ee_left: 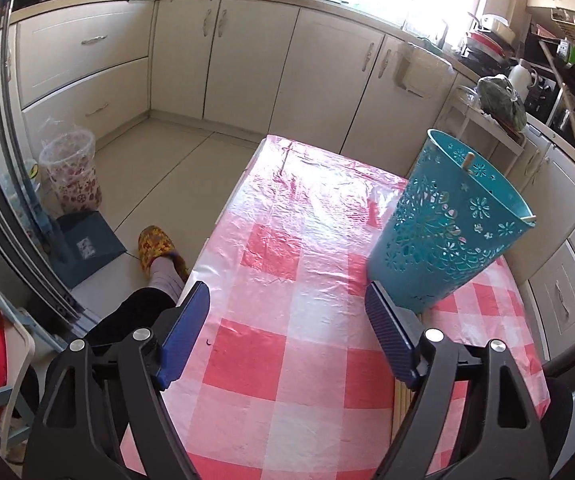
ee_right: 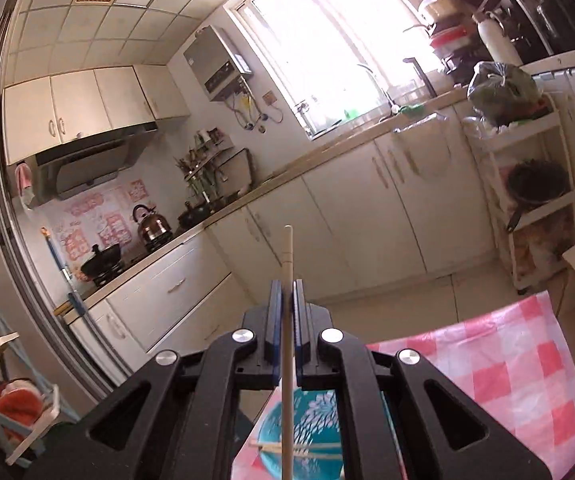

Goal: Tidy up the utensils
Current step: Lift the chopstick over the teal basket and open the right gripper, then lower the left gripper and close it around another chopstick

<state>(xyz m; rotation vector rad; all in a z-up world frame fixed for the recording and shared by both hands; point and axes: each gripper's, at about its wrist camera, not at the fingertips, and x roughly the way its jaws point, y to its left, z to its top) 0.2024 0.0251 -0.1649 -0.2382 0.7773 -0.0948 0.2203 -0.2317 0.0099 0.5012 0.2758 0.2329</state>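
While the right gripper (ee_right: 286,300) pinches a pale wooden chopstick (ee_right: 287,264) directly above the teal perforated plastic holder (ee_left: 443,224), lower it vertically before releasing; the left gripper (ee_left: 287,316) hovers wide open, empty, beside that holder.

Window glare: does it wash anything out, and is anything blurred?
Right wrist view: the window is blown out, the chopstick stays sharp. Left wrist view: glare whitens the far tablecloth; the holder reads clearly; fisheye bends the cabinets.
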